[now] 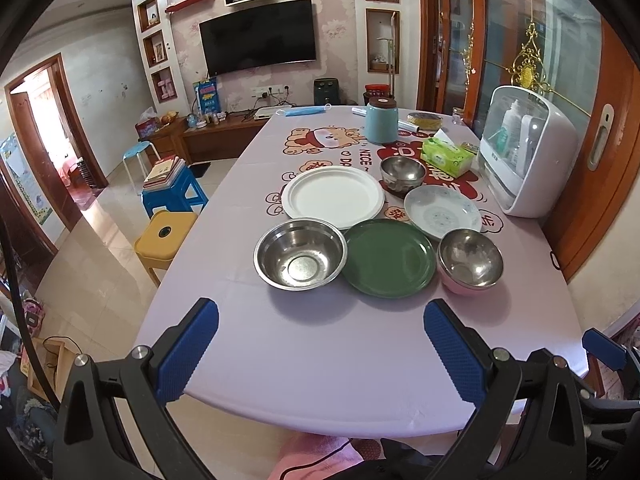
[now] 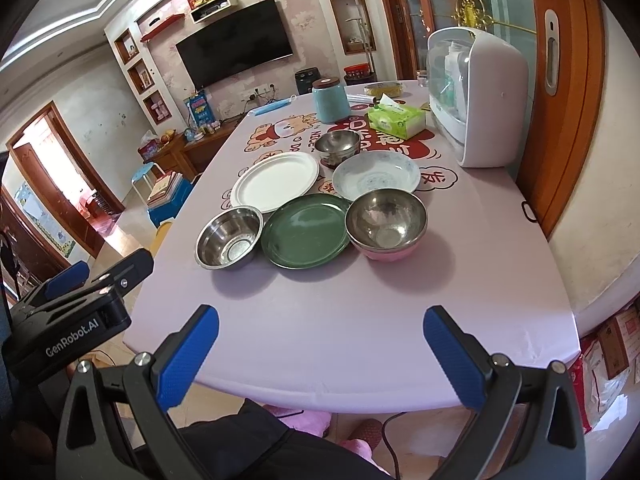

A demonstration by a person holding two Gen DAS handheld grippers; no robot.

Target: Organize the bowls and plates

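Lilac-covered surface (image 1: 320, 360) with cartoon print at the far half, set in a living room: wall TV (image 1: 258, 36), low cabinet (image 1: 208, 136), stools (image 1: 174, 194) on the tiled floor at left, wooden door (image 1: 592, 168) at right.

On the surface, mid-depth, grouped close: white plate (image 1: 334, 197), patterned plate (image 1: 442, 211), green plate (image 1: 390, 256), wide steel bowl (image 1: 300, 254) just left of the green plate, pink-based steel bowl (image 1: 470, 260) just right of it, small steel bowl (image 1: 402, 171) behind. Farther back: blue canister (image 1: 380, 120), tissue box (image 1: 446, 156), white appliance (image 1: 528, 148).

Left gripper (image 1: 320, 344) and right gripper (image 2: 320, 344): fingers spread wide, empty, above the near edge, well apart from the dishes.

Right view only: left gripper body, marked GenRobot.AI, at lower left. Left view only: yellow stool (image 1: 164, 236).
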